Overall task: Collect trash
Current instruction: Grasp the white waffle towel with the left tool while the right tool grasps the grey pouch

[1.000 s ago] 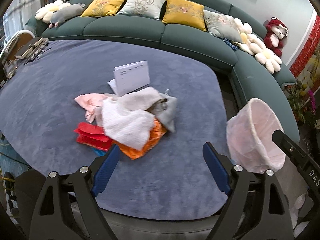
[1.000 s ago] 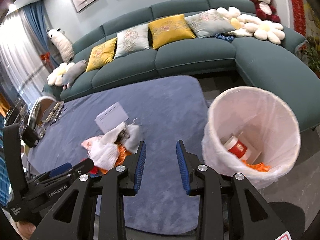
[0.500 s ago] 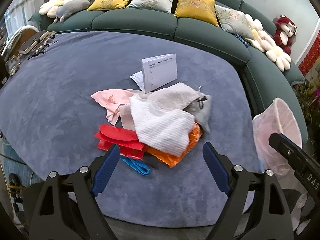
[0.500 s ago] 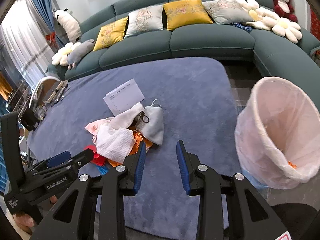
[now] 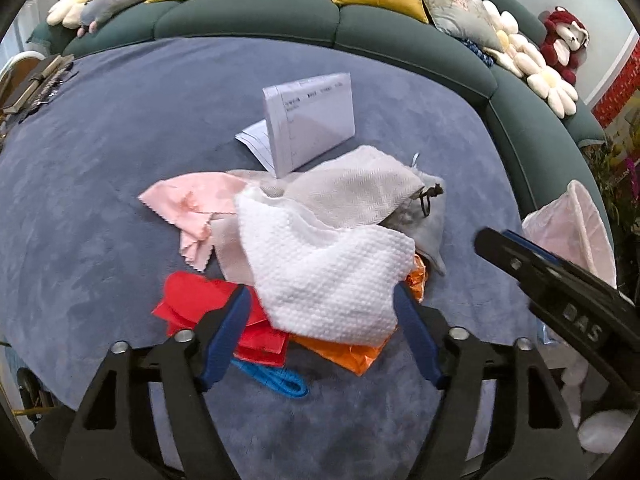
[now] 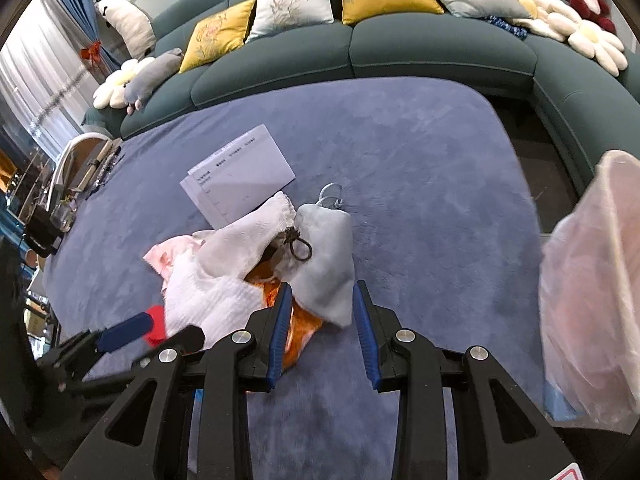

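A pile of trash lies on the blue-grey table (image 5: 120,128): a white textured cloth (image 5: 328,272), a beige cloth (image 5: 360,188), a pink cloth (image 5: 192,200), red paper (image 5: 192,304), an orange wrapper (image 5: 340,350), a blue band (image 5: 276,380) and a grey drawstring pouch (image 6: 328,256). My left gripper (image 5: 322,322) is open, its fingers on either side of the white cloth's near edge. My right gripper (image 6: 322,312) is open around the pouch's lower end. The bin with a pink liner (image 6: 592,288) stands right of the table.
A folded white paper (image 5: 312,120) stands behind the pile. A green sofa (image 6: 400,44) with cushions and plush toys curves around the table's far side. Dark items (image 5: 36,84) lie at the table's left edge. The right gripper's body (image 5: 560,292) crosses the left wrist view.
Both grippers have moved from beside the bin to the pile. The left gripper now straddles the white cloth; the right gripper now straddles the grey pouch. Both stay open.
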### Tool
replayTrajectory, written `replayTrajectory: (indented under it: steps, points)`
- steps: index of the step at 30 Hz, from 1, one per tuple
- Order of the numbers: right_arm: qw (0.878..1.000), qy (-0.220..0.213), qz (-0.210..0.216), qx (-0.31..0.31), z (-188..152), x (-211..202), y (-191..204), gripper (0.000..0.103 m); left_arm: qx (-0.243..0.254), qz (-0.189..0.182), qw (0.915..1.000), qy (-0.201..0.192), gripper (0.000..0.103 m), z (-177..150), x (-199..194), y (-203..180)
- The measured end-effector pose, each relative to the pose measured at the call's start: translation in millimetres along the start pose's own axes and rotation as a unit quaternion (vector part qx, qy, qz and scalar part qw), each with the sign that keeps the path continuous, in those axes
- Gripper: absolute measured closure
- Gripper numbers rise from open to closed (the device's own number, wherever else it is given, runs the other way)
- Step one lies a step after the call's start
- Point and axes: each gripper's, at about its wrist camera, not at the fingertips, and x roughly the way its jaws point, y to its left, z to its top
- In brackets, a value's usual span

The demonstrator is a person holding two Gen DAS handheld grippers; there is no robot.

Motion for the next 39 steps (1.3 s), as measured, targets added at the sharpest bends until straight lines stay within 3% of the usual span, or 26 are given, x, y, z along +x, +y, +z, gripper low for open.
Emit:
replayTrajectory:
  steps: [4,7,10,12,17,27,30,32,34,36,39]
  points:
    - [1.000,0.014,0.002,0.002,5.2,20.7,-0.1,0.072,-0.003,-0.011,0.9998,0.014,0.055,1.3,9.3,-1.1]
    - [1.000,0.026,0.004,0.005,4.3,36.0,-1.5,0.072,-0.004,-0.024,0.9995,0.019,0.077,3.2,11.2,-3.1]
    - [0.999,0.035,0.007,0.010,2.6,47.4,-3.6,0.072,-0.003,-0.033,0.9992,0.021,0.092,4.7,11.5,-6.4]
    - [0.999,0.040,0.013,0.010,0.3,52.3,-3.8,0.072,0.001,-0.029,0.9995,0.015,0.096,5.4,9.6,-8.9]
    - [0.999,0.044,0.018,0.015,-3.8,54.3,-10.5,0.097,0.006,-0.033,0.9994,0.007,0.102,6.4,0.8,-16.1]
    - [0.999,-0.010,0.019,0.046,0.5,-4.9,-42.5,0.099,0.012,-0.045,0.9986,-0.023,0.103,9.5,-29.6,-36.5]
    - [0.998,-0.029,0.017,0.055,1.4,-27.0,-52.5,0.099,0.005,-0.043,0.9989,-0.019,0.102,7.1,-28.7,-35.5]
    - [0.998,-0.036,0.016,0.056,1.6,-36.4,-56.2,0.099,0.005,-0.041,0.9991,-0.011,0.089,4.1,-23.7,-34.0]
    - [0.997,-0.041,0.016,0.057,1.4,-44.3,-58.2,0.099,0.005,-0.027,0.9995,-0.014,0.047,0.3,-20.8,-31.4]
    - [0.997,-0.045,0.016,0.056,0.1,-49.4,-59.2,0.099,0.003,-0.015,0.9994,-0.029,0.039,-2.5,-20.5,-27.5]
    - [0.997,-0.045,0.019,0.057,-1.7,-52.5,-60.0,0.099,0.006,-0.004,0.9996,-0.027,0.038,-2.7,-10.2,-18.5]
